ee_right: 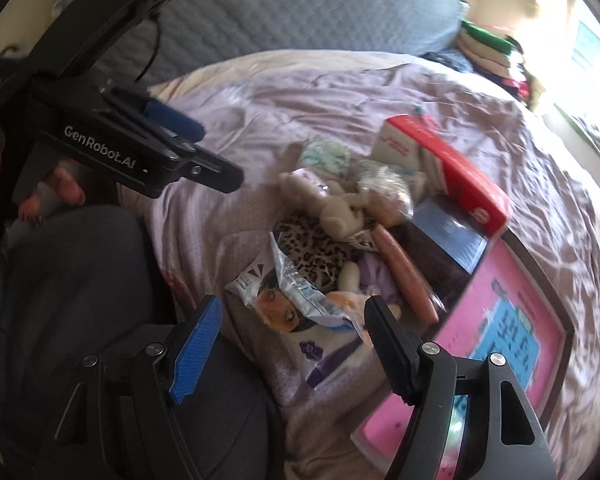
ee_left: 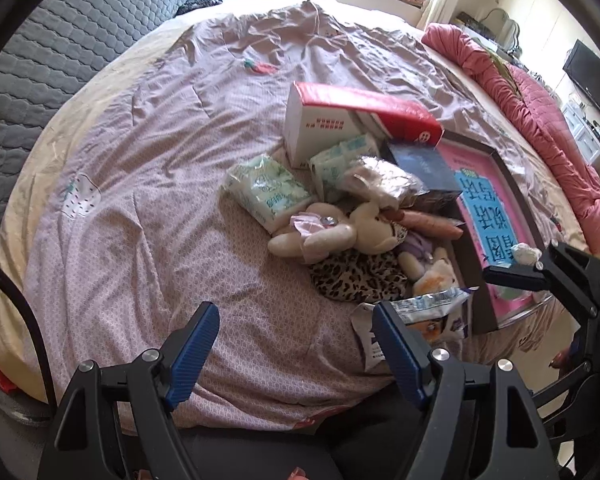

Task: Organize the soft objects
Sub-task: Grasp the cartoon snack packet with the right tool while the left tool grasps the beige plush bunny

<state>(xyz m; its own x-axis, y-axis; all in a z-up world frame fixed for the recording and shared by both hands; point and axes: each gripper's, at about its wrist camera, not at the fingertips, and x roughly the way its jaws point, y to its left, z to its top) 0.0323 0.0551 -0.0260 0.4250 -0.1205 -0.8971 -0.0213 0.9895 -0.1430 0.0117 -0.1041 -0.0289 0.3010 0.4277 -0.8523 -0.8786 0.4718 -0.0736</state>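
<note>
Cream plush rabbit with lilac satin ears [ee_left: 324,232] lying on its side in the middle of the pile, well ahead of and right of the left gripper [ee_left: 296,344]; long axis running left-to-right across that view. In the right wrist view the same rabbit [ee_right: 340,204] ahead and slightly right of the right gripper [ee_right: 294,334], beyond the nearer items. Neither gripper touching it.

Both sets of jaws apart, nothing between the pads. Left gripper over bare lilac bedspread [ee_left: 160,184]. Right gripper hovering over crinkled white snack bag with cartoon face [ee_right: 288,300], closest thing to it; likely the easier first pick for the right hand, judging by position.

Around the rabbit: leopard-print fabric piece [ee_left: 356,276] just nearer; small plush in purple clothing [ee_left: 416,250] to the right; pale green tissue packs [ee_left: 264,192] farther left; clear crinkly wrapped bundle [ee_left: 380,180] behind; orange-pink tube-shaped item [ee_left: 428,224] touching the pile's right edge. Red-and-white carton [ee_left: 356,120] and dark blue box [ee_left: 424,168] farther back. Pink-lined tray with dark rim [ee_left: 512,184] on the right, mostly bare, probable drop spot.

Obstruction: snack bag and leopard fabric between right gripper and rabbit.
</note>
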